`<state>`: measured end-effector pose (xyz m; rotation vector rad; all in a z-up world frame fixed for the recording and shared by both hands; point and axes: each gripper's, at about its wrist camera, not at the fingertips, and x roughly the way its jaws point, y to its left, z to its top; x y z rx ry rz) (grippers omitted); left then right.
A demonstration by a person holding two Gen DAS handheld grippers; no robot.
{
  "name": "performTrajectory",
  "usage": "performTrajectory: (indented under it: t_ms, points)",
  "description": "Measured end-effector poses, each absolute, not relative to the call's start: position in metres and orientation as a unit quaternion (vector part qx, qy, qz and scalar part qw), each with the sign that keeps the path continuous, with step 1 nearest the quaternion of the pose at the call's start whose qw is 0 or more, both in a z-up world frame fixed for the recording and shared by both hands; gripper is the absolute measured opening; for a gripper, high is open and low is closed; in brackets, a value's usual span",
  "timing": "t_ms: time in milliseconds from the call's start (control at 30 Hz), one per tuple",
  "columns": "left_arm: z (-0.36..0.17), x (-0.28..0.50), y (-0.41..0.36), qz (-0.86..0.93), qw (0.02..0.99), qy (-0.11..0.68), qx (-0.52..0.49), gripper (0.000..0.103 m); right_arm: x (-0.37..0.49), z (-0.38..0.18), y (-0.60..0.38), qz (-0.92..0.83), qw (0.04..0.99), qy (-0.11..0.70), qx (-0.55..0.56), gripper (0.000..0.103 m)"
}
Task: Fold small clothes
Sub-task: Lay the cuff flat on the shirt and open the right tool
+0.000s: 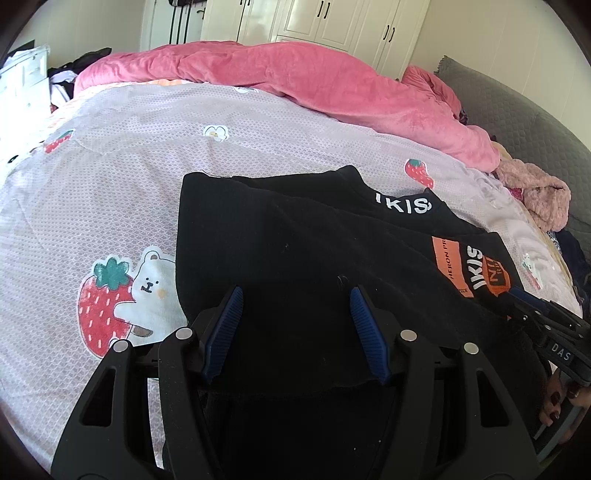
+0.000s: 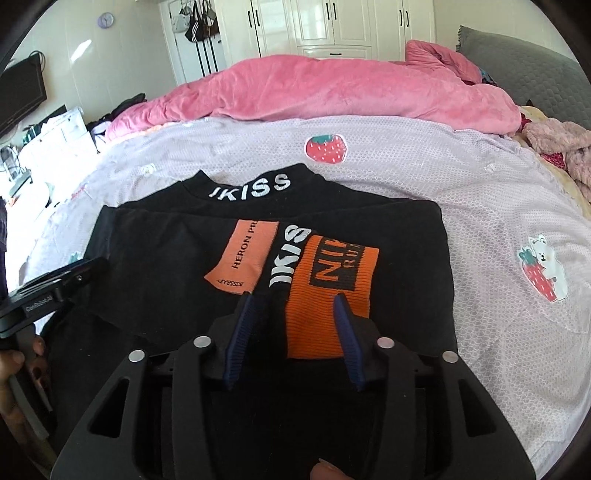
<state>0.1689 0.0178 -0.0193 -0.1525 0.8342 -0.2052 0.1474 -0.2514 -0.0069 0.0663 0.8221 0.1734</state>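
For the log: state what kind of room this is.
A bedroom, most likely: a bed with a strawberry-print cover, a pink blanket bunched behind it, and white wardrobes along the far wall.

Daylit bedroom: white wardrobes [image 2: 332, 26] behind a bed [image 2: 480, 206] with pink duvet [image 2: 314, 88].

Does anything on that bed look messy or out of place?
Mostly the pink blanket, heaped in a rumpled ridge along the far side. The black top lies flat, its folded layers slightly askew.
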Motion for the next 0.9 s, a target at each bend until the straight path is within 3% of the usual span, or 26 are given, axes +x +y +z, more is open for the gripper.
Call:
performTrajectory:
  t_ms: [200, 300, 367, 433, 500, 633, 900]
  points:
    - [-0.014, 0.164, 0.017, -0.103, 0.905, 0.405, -0.075, 0.053, 0.138, 0.002, -0.25, 0.084, 0.919, 0.383, 0.034, 0.064]
    - [-0.008, 0.16, 0.016, -0.105, 0.907, 0.401, -0.072, 0.061, 0.133, 0.007, -0.25, 0.083, 0.923, 0.374, 0.034, 0.067]
    - [-0.004, 0.157, 0.015, -0.106, 0.909, 0.398, -0.069, 0.063, 0.13, 0.01, -0.252, 0.08, 0.925, 0.369, 0.037, 0.082]
    - [0.001, 0.154, 0.014, -0.107, 0.911, 0.392, -0.067, 0.066, 0.128, 0.012, -0.253, 0.079, 0.927, 0.363, 0.04, 0.083]
    - [0.007, 0.151, 0.014, -0.107, 0.914, 0.385, -0.063, 0.078, 0.126, 0.013, -0.254, 0.076, 0.928, 0.362, 0.042, 0.085]
    - [0.019, 0.143, 0.014, -0.102, 0.921, 0.371, -0.058, 0.093, 0.124, 0.016, -0.258, 0.068, 0.931, 0.357, 0.047, 0.09]
    - [0.033, 0.134, 0.015, -0.089, 0.929, 0.357, -0.044, 0.094, 0.117, 0.023, -0.263, 0.062, 0.933, 0.349, 0.057, 0.094]
